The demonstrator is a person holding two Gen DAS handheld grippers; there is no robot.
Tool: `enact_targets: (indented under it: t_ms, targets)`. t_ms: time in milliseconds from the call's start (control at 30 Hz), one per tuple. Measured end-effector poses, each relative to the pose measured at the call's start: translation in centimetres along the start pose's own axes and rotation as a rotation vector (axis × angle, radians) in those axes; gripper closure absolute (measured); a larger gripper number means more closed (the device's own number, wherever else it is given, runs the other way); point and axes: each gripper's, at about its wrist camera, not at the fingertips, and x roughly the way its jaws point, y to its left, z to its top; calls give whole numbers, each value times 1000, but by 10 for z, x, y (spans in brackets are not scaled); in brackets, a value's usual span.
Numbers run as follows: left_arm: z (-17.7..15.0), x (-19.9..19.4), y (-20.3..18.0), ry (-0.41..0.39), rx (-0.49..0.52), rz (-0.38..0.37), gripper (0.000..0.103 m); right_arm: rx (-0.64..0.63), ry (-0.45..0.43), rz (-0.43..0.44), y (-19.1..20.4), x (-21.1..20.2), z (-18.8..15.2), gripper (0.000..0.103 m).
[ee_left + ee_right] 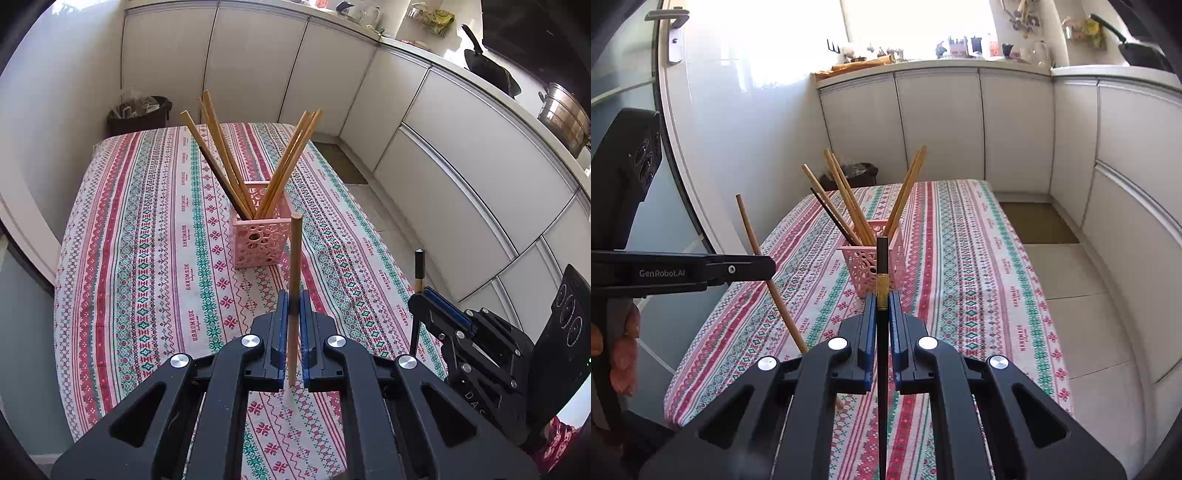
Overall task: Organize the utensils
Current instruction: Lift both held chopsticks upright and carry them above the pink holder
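Two grippers are each clamped on a single chopstick above the patterned tablecloth: the left gripper pinches a wooden chopstick upright between its blue pads, and the right gripper is closed on a black chopstick with a gold band. Farther along the table stands the pink basket, with more chopsticks fanned out inside it.

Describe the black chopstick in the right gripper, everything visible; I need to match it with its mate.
The black chopstick is slim, straight and dark, with a gold band partway up. It stands nearly upright, clamped between the blue pads of the right gripper, which grip at the band. Its blunt top rises in front of the pink basket, and its lower end runs down between the gripper's arms. Nothing else touches it.
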Motion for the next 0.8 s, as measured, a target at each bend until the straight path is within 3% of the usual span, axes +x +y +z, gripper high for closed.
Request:
enact_targets:
  t_ms: [233, 433, 633, 800]
  targets:
    - [7, -25, -15, -109, -10, 38, 98, 54, -159, 17, -13, -36, 32, 96]
    - [41, -52, -22, -218, -3, 59, 98, 113, -304, 38, -20, -31, 90, 96]
    - [86, -69, -19, -319, 4, 77, 98, 196, -406, 41, -30, 4, 145, 96]
    - [117, -58, -10, -366, 2, 78, 98, 221, -416, 28, -30, 52, 162, 96]
